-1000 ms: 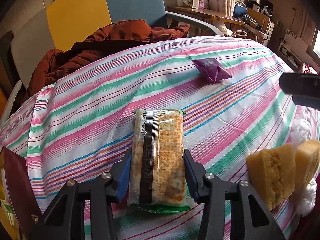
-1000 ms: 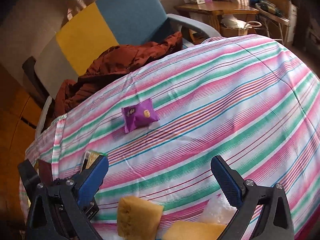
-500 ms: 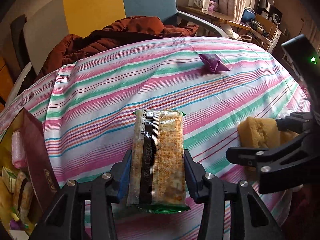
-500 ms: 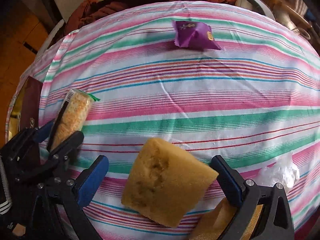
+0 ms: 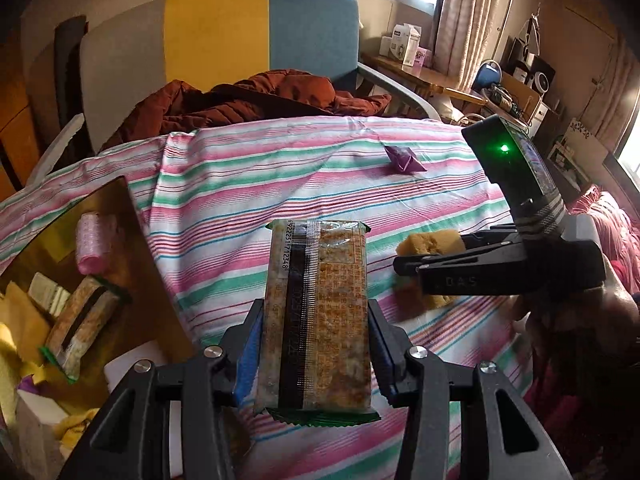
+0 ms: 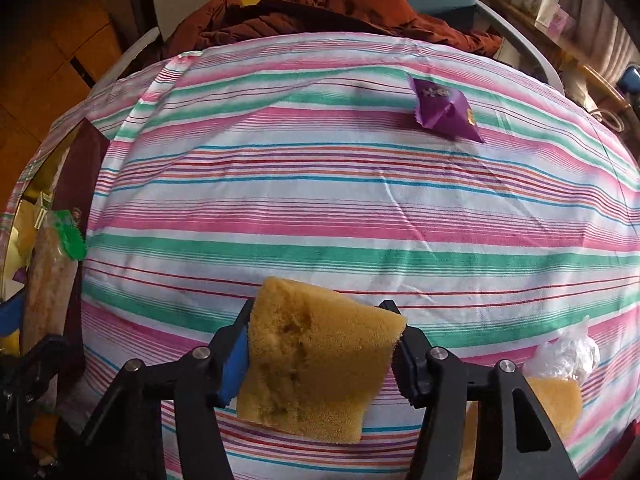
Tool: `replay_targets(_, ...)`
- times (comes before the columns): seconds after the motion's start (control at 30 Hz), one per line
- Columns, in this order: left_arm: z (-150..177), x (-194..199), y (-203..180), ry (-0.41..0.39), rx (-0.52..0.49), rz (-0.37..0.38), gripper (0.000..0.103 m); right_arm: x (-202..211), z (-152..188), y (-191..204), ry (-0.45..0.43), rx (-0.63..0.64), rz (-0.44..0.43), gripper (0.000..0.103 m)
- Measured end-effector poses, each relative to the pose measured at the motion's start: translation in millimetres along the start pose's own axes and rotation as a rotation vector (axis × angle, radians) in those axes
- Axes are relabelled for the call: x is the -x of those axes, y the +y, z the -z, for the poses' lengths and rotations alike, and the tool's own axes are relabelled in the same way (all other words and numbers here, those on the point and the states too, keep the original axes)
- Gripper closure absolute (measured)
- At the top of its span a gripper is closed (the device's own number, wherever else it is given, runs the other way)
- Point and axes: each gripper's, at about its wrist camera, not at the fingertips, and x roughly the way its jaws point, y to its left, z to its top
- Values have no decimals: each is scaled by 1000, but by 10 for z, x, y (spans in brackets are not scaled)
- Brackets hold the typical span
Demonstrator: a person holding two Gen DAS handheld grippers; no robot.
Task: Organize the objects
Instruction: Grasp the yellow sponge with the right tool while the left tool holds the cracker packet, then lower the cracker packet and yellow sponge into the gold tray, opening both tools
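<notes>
Right gripper (image 6: 320,354) has come down onto the yellow sponge (image 6: 316,364), jaws closing, pads on both its sides; left gripper (image 5: 316,344) now nearer the open box (image 5: 132,248), clamped narrow on the cracker pack (image 5: 316,316), long axis along the fingers, barcode end pointing away, above the striped cloth (image 5: 280,168)

The cracker packet (image 5: 318,320) carries a barcode at its 12 o'clock end, with a digit string printed sideways beside it, starting 6922517; the last digits are too blurred to be sure of. Small orange print fills a panel on its wrapper, too fine to read. The right tool (image 5: 430,270), at 3 o'clock in the left wrist view, bears the embossed letters "D A S" on its black body. White marks on the purple snack packet (image 6: 444,108) cannot be read.
</notes>
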Motion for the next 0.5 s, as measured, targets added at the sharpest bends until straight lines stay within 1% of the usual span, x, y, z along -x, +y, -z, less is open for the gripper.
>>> replay_targets(0.2,114,336,258,-51,53,0,55,305,-22,246,-89,16,-47,43)
replay_targets(0.33,213,555,500,-88,115,-15,55,472,-86,582,-146,33,-86,43)
replay_targets(0.5,356,788,868,-126,214,-44,55,663,-41,1022,-204,63,-160,43)
